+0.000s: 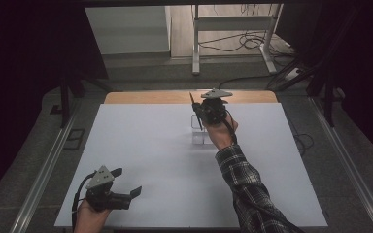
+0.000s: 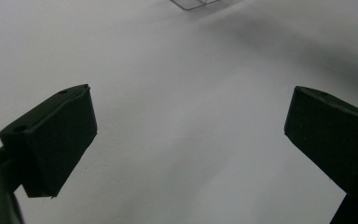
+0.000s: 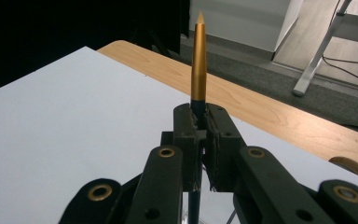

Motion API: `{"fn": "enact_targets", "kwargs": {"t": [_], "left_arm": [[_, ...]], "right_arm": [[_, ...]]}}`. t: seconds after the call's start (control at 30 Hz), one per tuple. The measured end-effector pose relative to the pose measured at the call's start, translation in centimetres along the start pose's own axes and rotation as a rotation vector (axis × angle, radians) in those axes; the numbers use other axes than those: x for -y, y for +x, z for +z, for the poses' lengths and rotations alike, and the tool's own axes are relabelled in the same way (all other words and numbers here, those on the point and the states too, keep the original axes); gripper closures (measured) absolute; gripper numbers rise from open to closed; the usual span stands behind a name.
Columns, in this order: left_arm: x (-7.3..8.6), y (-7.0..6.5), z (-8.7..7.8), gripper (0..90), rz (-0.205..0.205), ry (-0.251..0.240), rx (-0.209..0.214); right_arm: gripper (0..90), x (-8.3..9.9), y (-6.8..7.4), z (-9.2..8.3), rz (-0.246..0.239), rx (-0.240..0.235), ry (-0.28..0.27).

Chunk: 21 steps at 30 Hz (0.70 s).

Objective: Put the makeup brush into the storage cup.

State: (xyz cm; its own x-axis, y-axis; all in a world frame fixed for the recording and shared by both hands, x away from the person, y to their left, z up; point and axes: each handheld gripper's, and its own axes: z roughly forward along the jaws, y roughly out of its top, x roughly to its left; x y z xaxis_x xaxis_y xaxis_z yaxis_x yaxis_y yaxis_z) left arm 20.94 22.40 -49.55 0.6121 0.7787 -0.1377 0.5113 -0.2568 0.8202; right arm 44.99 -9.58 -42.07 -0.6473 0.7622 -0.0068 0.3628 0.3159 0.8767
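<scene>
A slim pen [image 3: 198,60] with a gold pointed upper half and a dark lower barrel stands nearly upright, and my right gripper [image 3: 201,126] is shut on its dark barrel. From the high view this gripper [image 1: 200,114] holds the pen [image 1: 194,109] at the far middle of the table, just above a clear box-shaped holder [image 1: 201,132]. The pen's lower end is hidden behind the jaws. My left gripper [image 1: 127,181] rests near the front left, open, with nothing between its jaws; in its own view [image 2: 189,126] bare white surface lies between them, with a corner of the clear holder [image 2: 193,4] far off.
A white sheet [image 1: 145,145] covers the table, leaving a wooden strip [image 1: 150,97] along the far edge. Beyond the table stand a metal frame [image 1: 194,48] and loose cables [image 1: 245,43] on the floor. Metal rails [image 1: 43,170] run along both sides.
</scene>
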Motion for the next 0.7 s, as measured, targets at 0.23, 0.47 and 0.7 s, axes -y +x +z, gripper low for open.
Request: {"fn": "enact_targets", "kwargs": {"t": [0.23,0.47,0.7], "left_arm": [[0.0,0.0,0.0,2.6,0.0,0.001,0.0],[0.0,0.0,0.0,2.6,0.003,0.001,0.0],[0.0,0.0,0.0,2.6,0.0,-0.001,0.001]], "right_arm": [[83.4,0.7,0.2,0.4,-0.007,0.003,0.012],[83.3,1.2,0.2,0.7,-0.006,0.007,0.022],[83.3,1.5,0.1,0.8,0.007,0.008,0.022]]}}
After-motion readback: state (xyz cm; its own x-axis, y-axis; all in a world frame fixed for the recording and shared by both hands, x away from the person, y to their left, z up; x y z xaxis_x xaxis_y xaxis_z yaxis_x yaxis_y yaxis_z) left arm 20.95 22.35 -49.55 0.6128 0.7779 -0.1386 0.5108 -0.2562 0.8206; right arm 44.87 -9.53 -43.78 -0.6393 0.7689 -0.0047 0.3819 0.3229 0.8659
